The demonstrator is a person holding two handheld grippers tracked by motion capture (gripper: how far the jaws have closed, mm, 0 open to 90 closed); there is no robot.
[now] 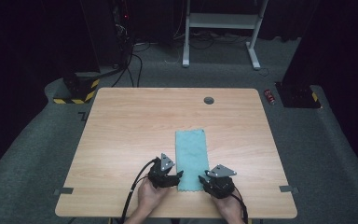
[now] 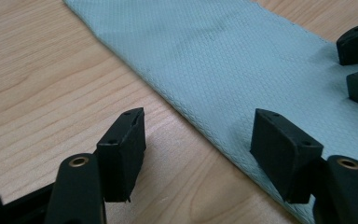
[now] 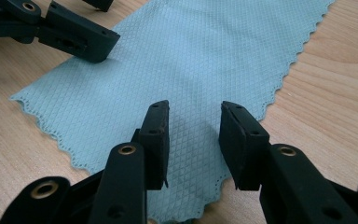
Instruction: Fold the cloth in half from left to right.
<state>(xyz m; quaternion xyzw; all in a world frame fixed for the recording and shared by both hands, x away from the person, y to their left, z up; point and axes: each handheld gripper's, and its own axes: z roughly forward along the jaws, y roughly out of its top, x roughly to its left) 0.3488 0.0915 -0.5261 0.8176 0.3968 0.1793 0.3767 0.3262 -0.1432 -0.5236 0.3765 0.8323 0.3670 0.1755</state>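
Here, the cloth runs away from you, its near end between your two grippers.

Going left to right: your left gripper sits at the near-left corner of the teal cloth, jaws spread wide, one on bare table and one over the cloth's left edge, nothing pinched; the cloth lies flat near the table's front edge, long axis pointing straight away from you; your right gripper hovers low at the near-right corner, jaws partly apart over the scalloped hem, gripping nothing that I can see; both hands are equally near, so either corner is in reach.
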